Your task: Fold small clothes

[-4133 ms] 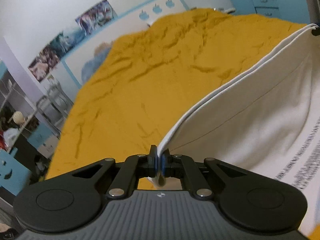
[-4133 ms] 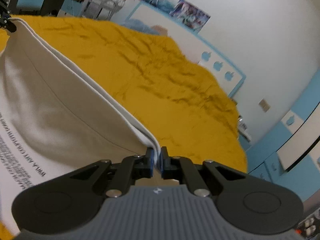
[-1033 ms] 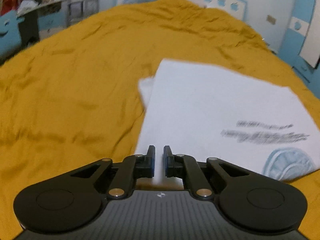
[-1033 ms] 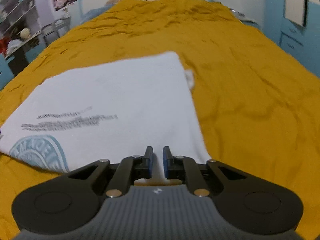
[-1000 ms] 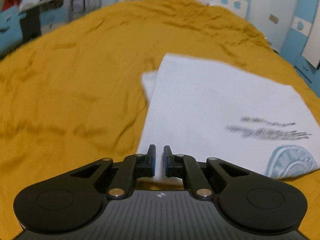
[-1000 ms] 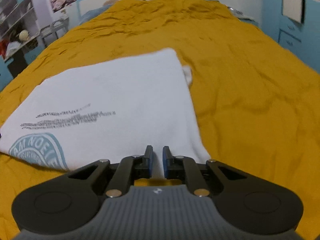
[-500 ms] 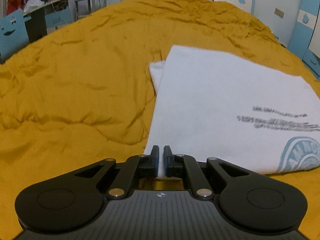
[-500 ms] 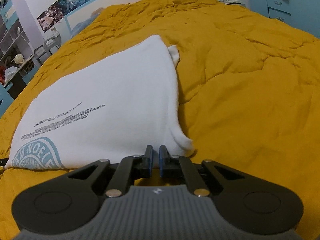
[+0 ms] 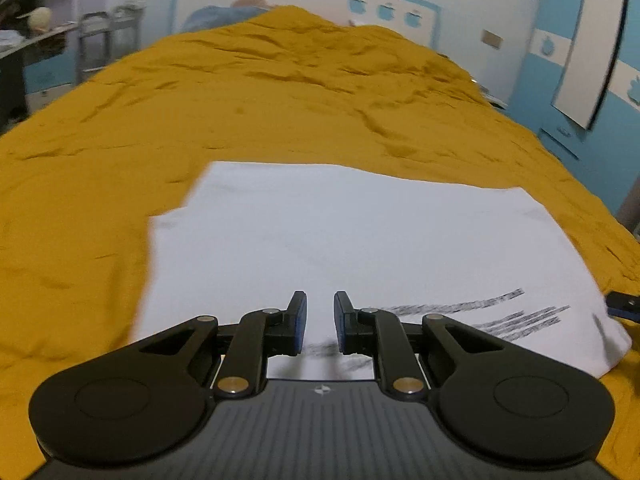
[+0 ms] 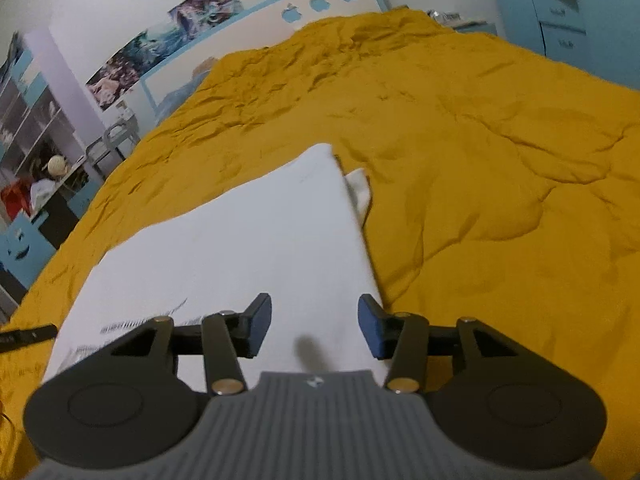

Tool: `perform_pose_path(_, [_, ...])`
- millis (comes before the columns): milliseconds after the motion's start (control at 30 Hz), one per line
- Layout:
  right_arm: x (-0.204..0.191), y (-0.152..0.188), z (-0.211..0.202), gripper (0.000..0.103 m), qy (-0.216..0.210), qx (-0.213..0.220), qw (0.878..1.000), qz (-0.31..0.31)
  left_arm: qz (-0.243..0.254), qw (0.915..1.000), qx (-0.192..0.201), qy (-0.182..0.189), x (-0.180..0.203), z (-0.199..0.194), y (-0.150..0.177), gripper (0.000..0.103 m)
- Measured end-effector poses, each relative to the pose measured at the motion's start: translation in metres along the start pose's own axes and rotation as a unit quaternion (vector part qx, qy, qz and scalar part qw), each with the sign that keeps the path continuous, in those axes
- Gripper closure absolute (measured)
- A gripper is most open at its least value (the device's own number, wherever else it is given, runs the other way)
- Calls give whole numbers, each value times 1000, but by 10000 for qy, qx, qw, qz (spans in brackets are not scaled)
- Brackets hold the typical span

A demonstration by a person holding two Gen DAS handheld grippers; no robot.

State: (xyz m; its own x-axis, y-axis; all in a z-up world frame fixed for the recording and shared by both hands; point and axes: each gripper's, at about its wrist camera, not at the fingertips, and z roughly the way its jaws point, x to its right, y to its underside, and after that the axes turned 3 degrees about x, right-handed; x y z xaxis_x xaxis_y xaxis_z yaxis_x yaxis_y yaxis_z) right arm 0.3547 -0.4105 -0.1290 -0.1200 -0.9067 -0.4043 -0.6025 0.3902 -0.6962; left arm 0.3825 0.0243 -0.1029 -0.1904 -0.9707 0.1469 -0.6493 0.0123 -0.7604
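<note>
A white T-shirt (image 9: 360, 232) with dark printed lines lies folded flat on the yellow bedspread (image 9: 280, 92); it also shows in the right wrist view (image 10: 248, 240). My left gripper (image 9: 320, 322) hovers over its near edge with the jaws a little apart, holding nothing. My right gripper (image 10: 315, 326) is wide open over the shirt's near right corner, empty. A sleeve edge (image 10: 359, 188) pokes out at the shirt's far right side. The right gripper's tip (image 9: 624, 304) shows at the left wrist view's right edge.
The yellow bedspread (image 10: 500, 160) spreads wide around the shirt. A white and blue headboard (image 9: 304, 4) stands at the far end. Shelves and a desk (image 10: 36, 148) stand at the left, blue cabinets (image 9: 580, 72) at the right.
Both grippers were shut on the shirt's near edge half a second ago; now both have opened and let go. They have lifted and shifted over the flat shirt.
</note>
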Motion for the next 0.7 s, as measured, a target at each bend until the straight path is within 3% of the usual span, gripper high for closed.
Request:
perform_pose_path(200, [22, -35, 41, 56, -177, -137, 9984, 511, 9, 9992, -133, 367, 38, 53, -15, 85])
perform_pose_path(467, [53, -65, 100, 56, -461, -209, 9929, 1078, 183, 9979, -299, 539, 67, 118, -33, 85])
perform_pose_path(700, [74, -65, 134, 68, -895, -103, 9847, 1491, 189, 9984, -303, 435, 77, 159, -46, 85])
